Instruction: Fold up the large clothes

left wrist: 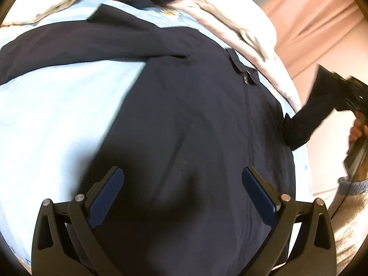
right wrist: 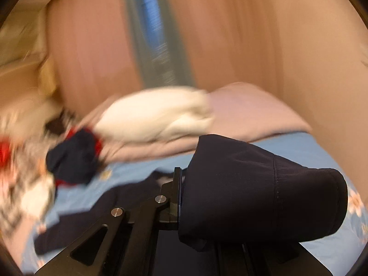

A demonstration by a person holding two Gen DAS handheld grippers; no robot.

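Observation:
A large dark navy shirt [left wrist: 195, 119] lies spread on a light blue bed sheet [left wrist: 57, 115], collar toward the far right. My left gripper [left wrist: 182, 179] hovers over the shirt's body, open and empty, blue pads wide apart. My right gripper [left wrist: 345, 96] shows at the right edge, past the bed's side, shut on the shirt's sleeve [left wrist: 310, 115] and pulling it off the bed. In the right wrist view the sleeve cuff [right wrist: 264, 195] drapes over my right gripper [right wrist: 181, 197] and hides one finger.
A beige and pink blanket [left wrist: 230, 23] lies along the far edge of the bed. A pile of other clothes [right wrist: 73, 158], dark and red, sits at the far left. A cream cloth [left wrist: 46, 2] lies at the back. Pink curtains [right wrist: 253, 34] hang behind.

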